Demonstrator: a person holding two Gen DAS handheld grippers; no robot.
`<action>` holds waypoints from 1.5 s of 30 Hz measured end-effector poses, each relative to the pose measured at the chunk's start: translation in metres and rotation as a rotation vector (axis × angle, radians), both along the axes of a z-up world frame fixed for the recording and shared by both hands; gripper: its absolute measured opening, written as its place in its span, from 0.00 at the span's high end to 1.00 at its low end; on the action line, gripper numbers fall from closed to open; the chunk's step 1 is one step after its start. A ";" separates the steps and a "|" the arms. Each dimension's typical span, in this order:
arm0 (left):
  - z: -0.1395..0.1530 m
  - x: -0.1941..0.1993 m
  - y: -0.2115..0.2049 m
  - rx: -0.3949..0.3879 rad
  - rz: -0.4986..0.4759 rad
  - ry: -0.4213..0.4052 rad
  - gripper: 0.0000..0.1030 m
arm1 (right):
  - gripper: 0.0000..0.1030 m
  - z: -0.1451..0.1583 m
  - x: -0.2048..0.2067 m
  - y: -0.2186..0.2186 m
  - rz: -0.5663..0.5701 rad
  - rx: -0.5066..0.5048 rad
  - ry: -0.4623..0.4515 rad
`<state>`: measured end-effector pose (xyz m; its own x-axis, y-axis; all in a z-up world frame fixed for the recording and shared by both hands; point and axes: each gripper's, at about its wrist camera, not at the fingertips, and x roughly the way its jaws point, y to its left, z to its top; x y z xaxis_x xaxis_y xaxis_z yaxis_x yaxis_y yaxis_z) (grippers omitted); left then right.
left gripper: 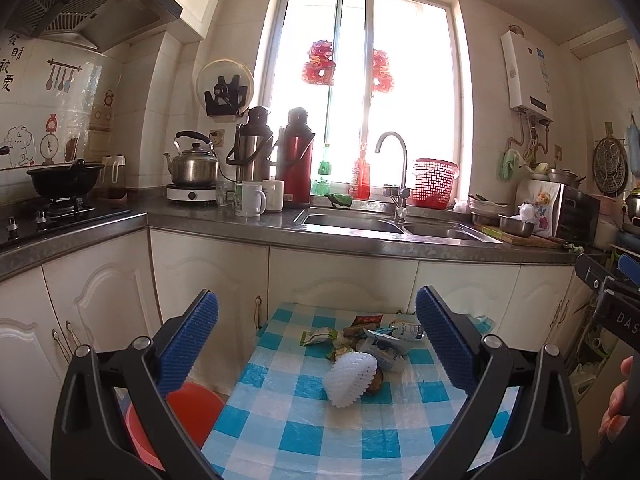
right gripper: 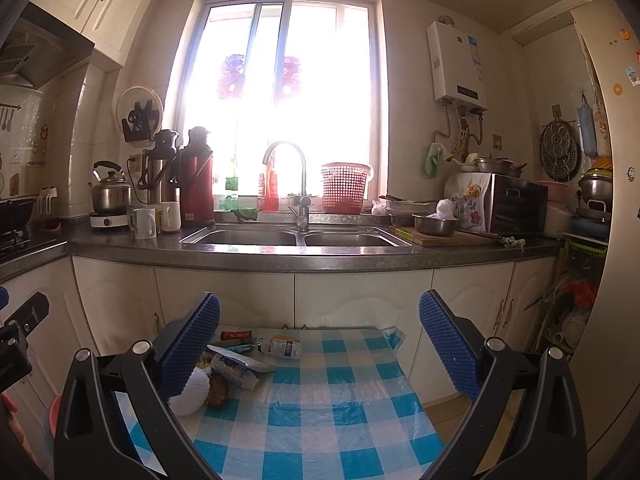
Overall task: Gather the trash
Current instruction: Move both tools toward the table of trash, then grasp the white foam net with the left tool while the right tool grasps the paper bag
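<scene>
- The left gripper point(left gripper: 316, 344) is wide open and holds nothing.
- The right gripper point(right gripper: 320, 344) is wide open too.
- A white foam net point(left gripper: 350, 378) lies on the checkered counter point(left gripper: 320, 432).
- The wrappers point(left gripper: 372, 340) sit in a pile just behind it.
- Farther back is the sink point(left gripper: 352, 222).

Left gripper point(left gripper: 316, 344), jaws spread wide, above a blue-checked table point(left gripper: 304, 432) bearing a trash pile point(left gripper: 372, 340) fronted by a white foam net point(left gripper: 350, 378).
</scene>
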<state>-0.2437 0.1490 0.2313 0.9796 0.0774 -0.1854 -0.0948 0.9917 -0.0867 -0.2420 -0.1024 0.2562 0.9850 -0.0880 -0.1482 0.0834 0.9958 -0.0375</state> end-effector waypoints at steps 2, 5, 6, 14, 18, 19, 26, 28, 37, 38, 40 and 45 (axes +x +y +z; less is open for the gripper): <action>-0.002 0.000 0.000 0.000 -0.001 0.004 0.04 | 0.04 -0.002 0.000 0.000 -0.001 -0.003 0.004; -0.003 0.001 -0.001 0.000 0.001 0.012 0.04 | 0.04 -0.001 0.002 -0.002 -0.004 -0.002 0.009; -0.003 0.001 -0.002 0.001 0.001 0.013 0.04 | 0.04 -0.002 0.003 -0.002 -0.006 -0.002 0.010; -0.009 0.011 -0.008 0.009 -0.001 0.040 0.04 | 0.04 -0.011 0.015 -0.004 -0.008 0.001 0.041; -0.015 0.017 -0.009 0.012 0.000 0.061 0.04 | 0.04 -0.019 0.025 -0.003 -0.004 0.003 0.061; -0.017 0.019 -0.009 0.014 0.002 0.068 0.04 | 0.04 -0.021 0.027 -0.004 -0.002 0.007 0.068; -0.041 0.040 -0.007 0.016 0.006 0.128 0.04 | 0.04 -0.044 0.052 -0.003 0.023 0.007 0.142; -0.050 0.045 -0.004 0.014 0.004 0.144 0.04 | 0.04 -0.054 0.061 -0.005 0.036 0.019 0.176; -0.104 0.083 -0.006 0.030 -0.071 0.241 0.04 | 0.04 -0.093 0.098 -0.023 0.047 0.083 0.277; -0.109 0.088 -0.008 0.038 -0.080 0.248 0.04 | 0.04 -0.096 0.103 -0.024 0.056 0.094 0.289; -0.120 0.099 -0.012 0.054 -0.101 0.269 0.04 | 0.04 -0.103 0.112 -0.026 0.082 0.115 0.308; -0.145 0.127 -0.018 0.061 -0.165 0.349 0.04 | 0.04 -0.121 0.135 -0.025 0.168 0.161 0.364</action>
<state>-0.1163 0.1307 0.0866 0.8586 -0.0546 -0.5098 0.0529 0.9984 -0.0179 -0.1073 -0.1277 0.1350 0.8647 0.1214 -0.4873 -0.0700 0.9900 0.1225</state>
